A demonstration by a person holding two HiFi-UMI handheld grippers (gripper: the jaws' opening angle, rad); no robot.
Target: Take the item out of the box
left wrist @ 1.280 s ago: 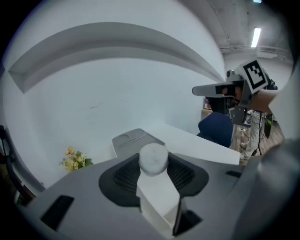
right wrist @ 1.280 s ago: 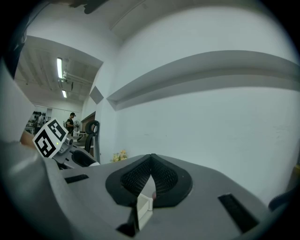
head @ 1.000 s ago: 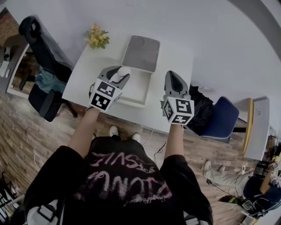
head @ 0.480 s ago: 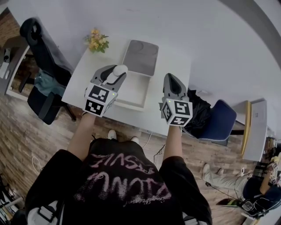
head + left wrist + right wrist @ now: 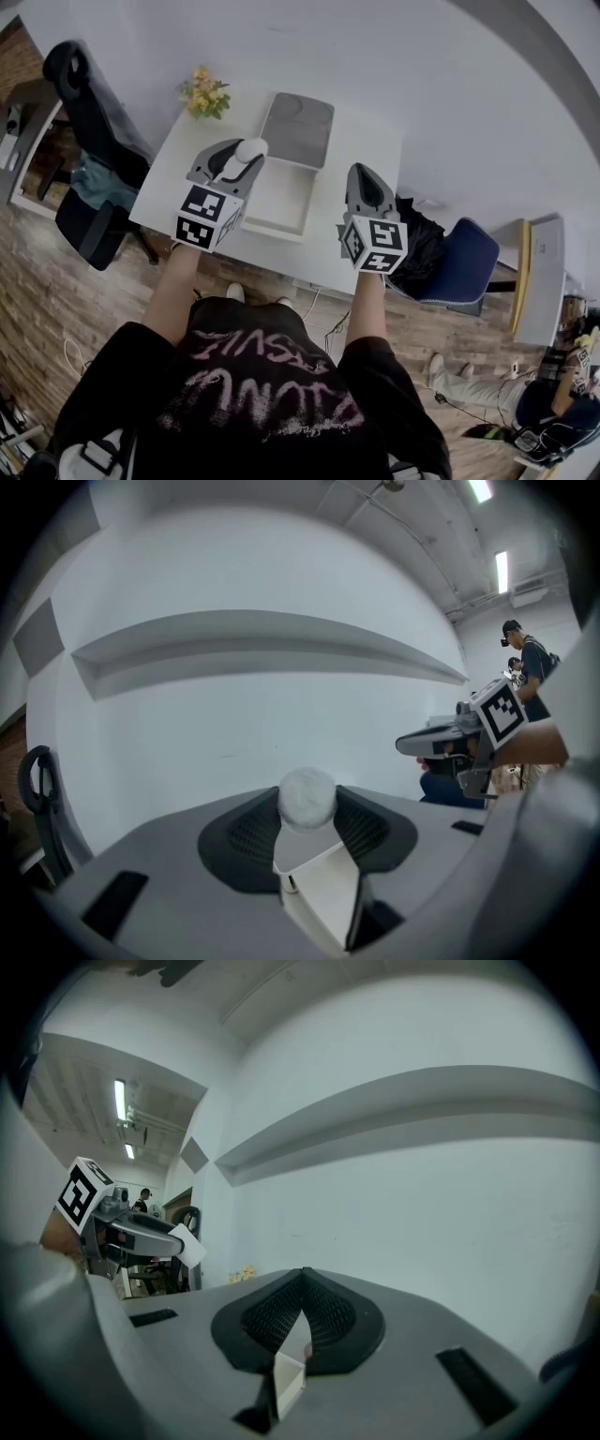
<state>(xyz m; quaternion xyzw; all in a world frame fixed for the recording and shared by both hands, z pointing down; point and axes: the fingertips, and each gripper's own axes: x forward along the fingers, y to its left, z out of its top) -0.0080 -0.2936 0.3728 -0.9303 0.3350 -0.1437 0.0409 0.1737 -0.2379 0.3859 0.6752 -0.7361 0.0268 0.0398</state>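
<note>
Gripping the white fluffy item [image 5: 250, 148] at its tips, the left gripper [image 5: 240, 161] shows in the head view beside the open box [image 5: 274, 223]. Its own view shows the jaws wide, pressed on the round item between them. The right gripper [image 5: 362, 172] view shows its jaws together, holding nothing.

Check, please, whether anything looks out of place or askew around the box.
Nothing stands out. The box lies open on the table, its lid folded back, and the left gripper holds a white round item between its jaws. No spill or damage shows.
</note>
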